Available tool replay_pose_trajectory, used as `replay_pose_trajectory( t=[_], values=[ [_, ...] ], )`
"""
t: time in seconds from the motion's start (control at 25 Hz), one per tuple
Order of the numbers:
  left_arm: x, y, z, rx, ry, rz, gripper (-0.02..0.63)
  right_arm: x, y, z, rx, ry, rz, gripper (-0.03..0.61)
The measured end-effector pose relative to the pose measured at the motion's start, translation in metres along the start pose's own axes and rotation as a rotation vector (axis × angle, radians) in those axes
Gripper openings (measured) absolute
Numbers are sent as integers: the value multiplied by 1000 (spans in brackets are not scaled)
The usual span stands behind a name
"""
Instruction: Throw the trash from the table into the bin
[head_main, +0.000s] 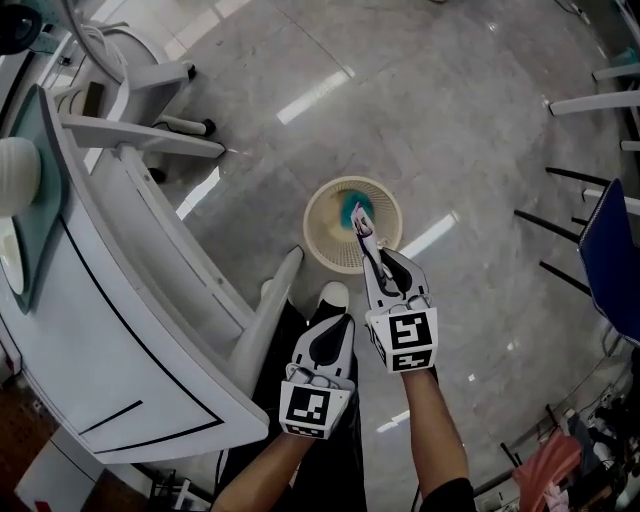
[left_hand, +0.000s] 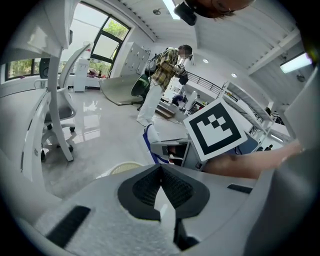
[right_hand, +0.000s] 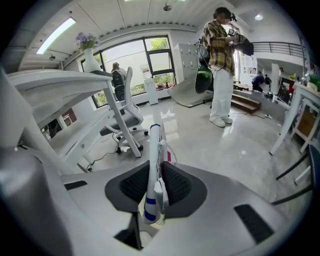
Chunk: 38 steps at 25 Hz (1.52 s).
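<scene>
A cream wicker bin (head_main: 322, 205) stands on the grey floor, with something teal (head_main: 349, 211) inside it. My right gripper (head_main: 373, 263) hovers at the bin's near rim, shut on a thin white wrapper (head_main: 364, 232) with blue and pink print. In the right gripper view the wrapper (right_hand: 155, 150) stands upright between the pads of the right gripper (right_hand: 157, 186). My left gripper (head_main: 334, 300) is lower and to the left, short of the bin. In its own view the left gripper (left_hand: 161, 189) has its pads together with nothing between them, and the bin's rim (left_hand: 122, 168) shows just beyond.
A white curved desk (head_main: 120, 300) fills the left side, with a white office chair (head_main: 150, 70) behind it. A dark blue chair (head_main: 615, 240) and black legs stand at the right. A person (right_hand: 222, 65) stands farther off on the glossy floor.
</scene>
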<state>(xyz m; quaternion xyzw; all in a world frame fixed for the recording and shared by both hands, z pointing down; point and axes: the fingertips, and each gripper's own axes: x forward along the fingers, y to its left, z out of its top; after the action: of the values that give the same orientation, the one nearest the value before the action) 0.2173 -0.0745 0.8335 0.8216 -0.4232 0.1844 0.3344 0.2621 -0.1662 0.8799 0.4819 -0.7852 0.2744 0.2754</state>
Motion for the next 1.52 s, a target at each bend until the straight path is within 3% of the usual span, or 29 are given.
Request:
replay_pose_trajectory(
  t=[0.4,0.92,1.32,1.52],
  values=[
    [7,15,-27,-35,19,22,6,40,-6,-31,53,21,-18,69],
    [0,24,-26,-54,25,6,6,66,0,-50,60,73,-20,74],
    [3,14,-29,-75,29,-45,6,84,-5,-92,76,172,-31,147],
    [0,16,-33,-86,46,-31,6,84,-2,-105,76,210,-29,147]
  ],
)
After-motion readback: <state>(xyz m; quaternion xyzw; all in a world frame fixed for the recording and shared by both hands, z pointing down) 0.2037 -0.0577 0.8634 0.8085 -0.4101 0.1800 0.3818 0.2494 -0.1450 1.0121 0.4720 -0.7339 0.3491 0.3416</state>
